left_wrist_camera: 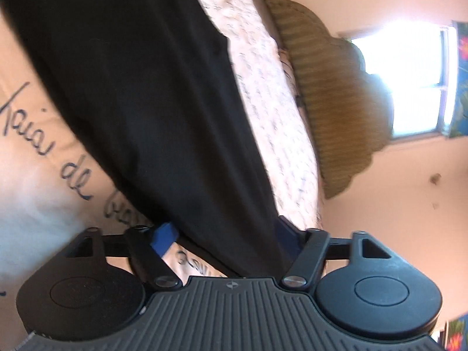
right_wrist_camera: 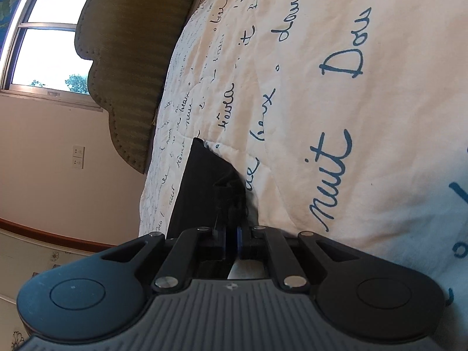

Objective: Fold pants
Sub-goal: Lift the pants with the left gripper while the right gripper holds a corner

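Observation:
The black pants run from the upper left down through the middle of the left wrist view, lying on the bed. My left gripper is open, its blue pad standing clear of the cloth's left edge, and the pants pass between the two fingers. In the right wrist view a narrower part of the pants lies on the cover by the bed's edge. My right gripper is shut on a bunched edge of that black cloth, with the pads almost together.
The bed carries a cream quilted cover printed with blue handwriting. An olive ribbed headboard stands at the far end by a bright window. A wall socket sits on the pink wall beside the bed.

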`<state>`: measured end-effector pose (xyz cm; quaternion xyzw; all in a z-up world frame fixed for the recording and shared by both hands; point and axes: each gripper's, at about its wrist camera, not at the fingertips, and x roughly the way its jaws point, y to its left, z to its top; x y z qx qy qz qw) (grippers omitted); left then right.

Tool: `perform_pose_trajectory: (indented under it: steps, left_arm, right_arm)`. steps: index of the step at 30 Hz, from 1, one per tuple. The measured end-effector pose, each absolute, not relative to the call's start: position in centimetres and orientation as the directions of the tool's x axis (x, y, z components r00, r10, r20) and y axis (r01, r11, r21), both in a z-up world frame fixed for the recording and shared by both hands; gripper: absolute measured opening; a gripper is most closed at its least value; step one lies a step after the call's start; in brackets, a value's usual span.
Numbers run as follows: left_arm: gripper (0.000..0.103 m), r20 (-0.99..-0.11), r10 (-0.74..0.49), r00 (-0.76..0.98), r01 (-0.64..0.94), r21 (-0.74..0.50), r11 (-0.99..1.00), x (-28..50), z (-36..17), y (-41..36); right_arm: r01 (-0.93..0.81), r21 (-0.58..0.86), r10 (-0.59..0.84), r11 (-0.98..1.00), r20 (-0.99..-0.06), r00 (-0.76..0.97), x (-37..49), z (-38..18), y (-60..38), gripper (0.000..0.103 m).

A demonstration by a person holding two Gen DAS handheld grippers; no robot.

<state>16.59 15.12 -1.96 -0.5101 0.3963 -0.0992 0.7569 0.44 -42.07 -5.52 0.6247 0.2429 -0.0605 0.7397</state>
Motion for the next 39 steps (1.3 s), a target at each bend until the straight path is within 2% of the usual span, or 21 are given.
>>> perform_pose_trajectory:
  steps: [2,3,4,5,10,13,16,19,22,23,27,31,33,35,37,38,39]
  left_arm:
    - [0.053,-0.535,-0.485,0.692,-0.280,-0.818,0.502,16.6,-1.8,15.7]
    - [0.030,-0.557,-0.447,0.700,-0.291,-0.794,0.534,16.7,-1.7,16.0]
    - [0.004,-0.590,-0.417,0.691,-0.302,-0.760,0.575,17.0,-1.8,16.1]
    - [0.003,-0.625,-0.394,0.673,-0.316,-0.726,0.612,17.1,-2.2,16.1]
    - [0.003,-0.579,-0.374,0.724,-0.247,-0.724,0.644,15.7,0.2,17.2]
    - [0.007,-0.642,-0.397,0.656,-0.275,-0.693,0.666,16.9,-2.3,18.4]
    - [0.007,-0.610,-0.417,0.674,-0.247,-0.718,0.651,17.2,-3.0,19.1]
    - [0.013,-0.585,-0.447,0.677,-0.195,-0.728,0.658,17.0,-2.7,19.1]
    - [0.019,-0.571,-0.446,0.689,-0.184,-0.733,0.655,16.4,-1.9,21.0]
    - [0.025,-0.564,-0.430,0.705,-0.195,-0.737,0.647,16.0,-1.8,21.6]
    - [0.036,-0.536,-0.333,0.776,-0.270,-0.759,0.592,13.8,-1.3,24.8]
    - [0.044,-0.523,-0.269,0.808,-0.331,-0.782,0.528,13.3,-0.4,27.3]
    - [0.044,-0.526,-0.263,0.809,-0.340,-0.783,0.521,13.6,-0.1,27.4]
    - [0.037,-0.539,-0.230,0.811,-0.351,-0.761,0.545,13.1,0.5,27.4]
    - [0.013,-0.567,-0.186,0.803,-0.378,-0.725,0.576,13.5,0.7,27.3]
    - [0.009,-0.575,-0.183,0.798,-0.382,-0.716,0.584,13.4,0.7,27.2]
    - [0.009,-0.579,-0.190,0.793,-0.380,-0.714,0.588,12.8,0.5,27.6]
  right_arm:
    - [0.385,0.897,0.213,0.217,-0.429,0.878,0.3,-5.6,-42.1,0.005]
    - [0.383,0.896,0.210,0.224,-0.428,0.879,0.2,-5.6,-42.1,0.005]
    - [0.382,0.894,0.206,0.233,-0.429,0.879,0.2,-5.6,-42.0,0.004]
    - [0.381,0.893,0.203,0.241,-0.431,0.880,0.2,-5.6,-41.9,0.004]
    - [0.375,0.896,0.213,0.238,-0.425,0.880,0.1,-5.8,-42.1,0.004]
    - [0.372,0.895,0.213,0.245,-0.424,0.880,0.1,-5.8,-42.1,0.003]
    - [0.372,0.893,0.208,0.254,-0.426,0.880,0.0,-5.8,-41.9,0.003]
    - [0.369,0.894,0.212,0.254,-0.424,0.881,-0.1,-5.7,-41.9,0.003]
    - [0.377,0.897,0.220,0.231,-0.425,0.878,-0.6,-5.0,-42.5,0.008]
    - [0.388,0.893,0.185,0.229,-0.432,0.883,-1.2,-4.5,-42.8,0.012]
    - [0.485,0.838,-0.119,0.250,-0.470,0.874,-4.4,-1.4,-43.2,0.022]
    - [0.427,0.798,-0.085,0.425,-0.434,0.897,-1.7,2.5,-40.2,0.024]
    - [0.379,0.755,-0.012,0.535,-0.442,0.897,1.2,3.8,-37.6,0.038]
    - [0.349,0.708,0.053,0.613,-0.478,0.877,4.3,3.8,-35.2,0.047]
    - [0.367,0.656,0.090,0.659,-0.554,0.828,7.1,2.4,-33.6,0.047]
    - [0.388,0.632,0.100,0.671,-0.596,0.797,8.2,1.3,-33.1,0.047]
    - [0.401,0.609,0.100,0.684,-0.623,0.776,8.8,0.4,-32.8,0.046]
